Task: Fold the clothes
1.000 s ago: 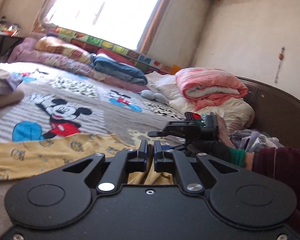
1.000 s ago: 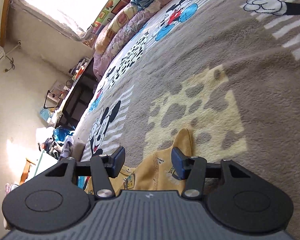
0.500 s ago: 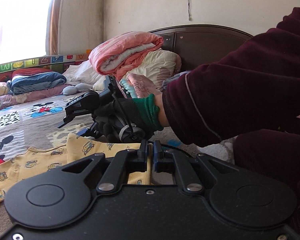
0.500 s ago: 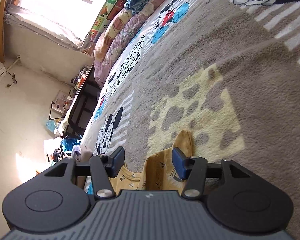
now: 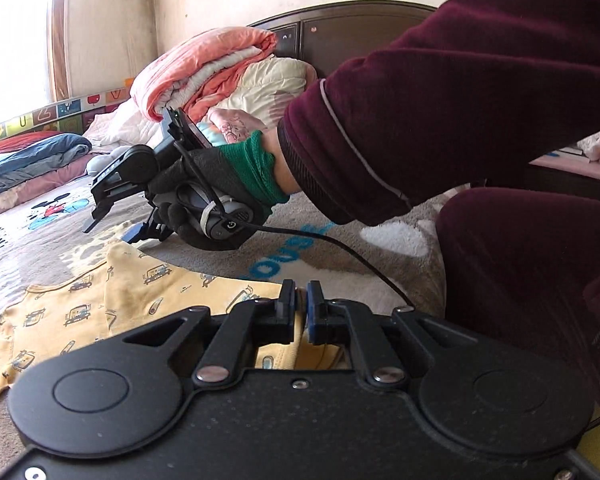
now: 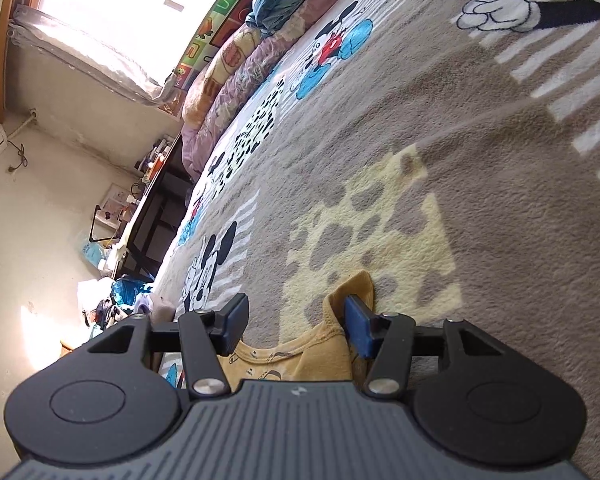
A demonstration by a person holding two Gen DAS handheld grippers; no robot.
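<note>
Open blanket (image 6: 480, 168) ahead of the right claw (image 6: 296, 326) — bedding pile (image 5: 216, 68) blocks the headboard side.

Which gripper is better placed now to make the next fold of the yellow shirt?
Left. The left gripper is already shut on the yellow shirt, so it can likely carry the fabric over. The right gripper is open, and grips nothing.
</note>
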